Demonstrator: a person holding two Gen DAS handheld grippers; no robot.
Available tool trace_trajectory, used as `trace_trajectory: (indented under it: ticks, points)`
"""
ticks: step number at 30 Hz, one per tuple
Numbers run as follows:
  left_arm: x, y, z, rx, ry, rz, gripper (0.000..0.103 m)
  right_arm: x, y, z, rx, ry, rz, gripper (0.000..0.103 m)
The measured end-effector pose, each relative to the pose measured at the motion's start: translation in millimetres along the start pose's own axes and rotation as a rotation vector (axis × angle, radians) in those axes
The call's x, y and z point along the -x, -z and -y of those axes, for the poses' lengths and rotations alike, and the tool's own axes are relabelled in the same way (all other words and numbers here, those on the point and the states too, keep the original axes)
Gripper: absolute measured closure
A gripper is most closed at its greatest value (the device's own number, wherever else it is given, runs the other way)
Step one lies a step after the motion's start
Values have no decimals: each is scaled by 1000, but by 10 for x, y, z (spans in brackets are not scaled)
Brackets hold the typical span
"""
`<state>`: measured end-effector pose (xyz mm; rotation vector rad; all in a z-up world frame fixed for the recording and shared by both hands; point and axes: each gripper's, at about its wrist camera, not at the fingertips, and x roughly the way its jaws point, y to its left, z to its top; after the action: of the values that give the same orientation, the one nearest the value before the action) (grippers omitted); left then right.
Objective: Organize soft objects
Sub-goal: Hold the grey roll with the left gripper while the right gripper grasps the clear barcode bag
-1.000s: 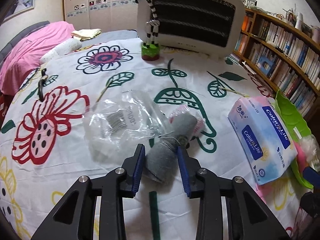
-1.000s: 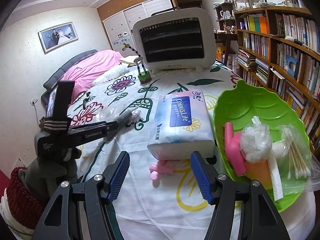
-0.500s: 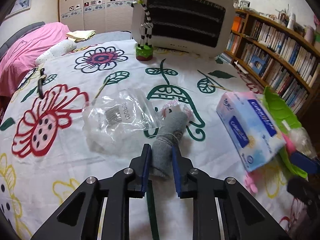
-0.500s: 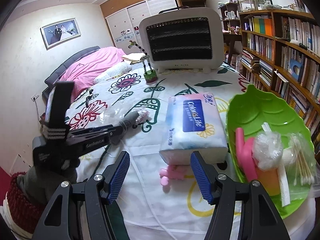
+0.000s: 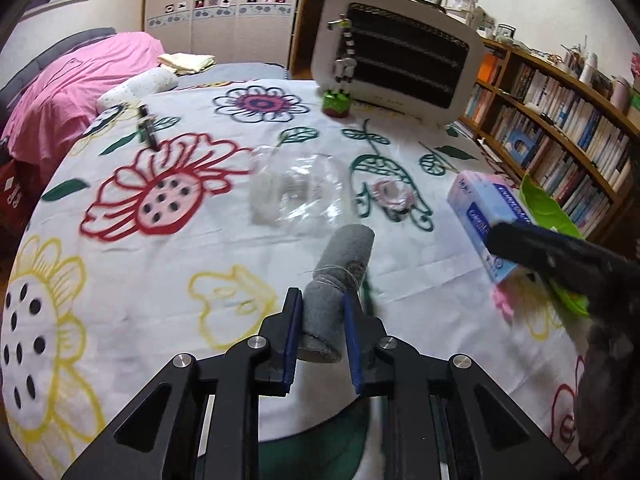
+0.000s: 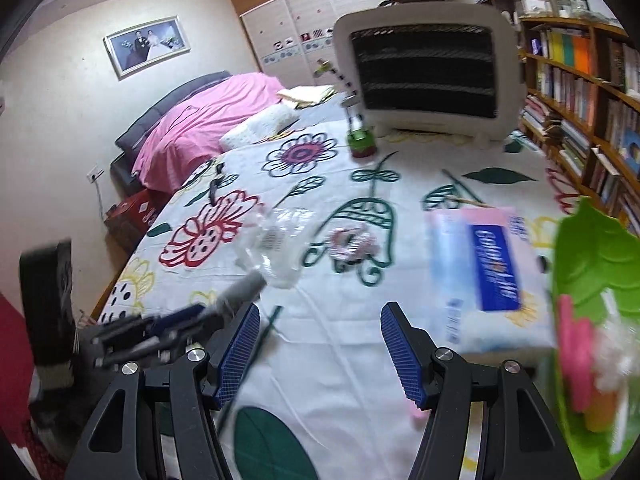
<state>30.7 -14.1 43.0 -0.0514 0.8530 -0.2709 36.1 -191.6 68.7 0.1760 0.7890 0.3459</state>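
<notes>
The grey rolled sock (image 5: 340, 280) looks light and spongy, likely to squash under pressure and sag at its free end, so a hold around the middle of the roll would probably carry it most steadily. It is a felt-like grey cylinder with loose threads wound round its waist. The left tool (image 5: 320, 332) has closed its blue pads on the roll's near end and holds it raised above the flowered bedspread (image 5: 120, 280), with the far end pointing toward the clear plastic bag (image 5: 296, 188). The right tool (image 6: 320, 344) hangs wide open and empty, near the tissue pack (image 6: 484, 272) and the green leaf tray (image 6: 592, 248).
</notes>
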Motion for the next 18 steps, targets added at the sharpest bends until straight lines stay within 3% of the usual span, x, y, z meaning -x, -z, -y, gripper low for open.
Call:
trace_trajectory:
  ticks: [11, 14, 18]
  points:
    - [234, 109, -386, 69, -120, 79, 82, -665, -332, -307, -9, -57, -92, 34]
    - [247, 131, -461, 84, -147, 87, 82, -882, -438, -329, -11, -50, -111, 27]
    - [227, 156, -511, 95, -150, 79, 82, -1130, -553, -381, 20, -9, -123, 25]
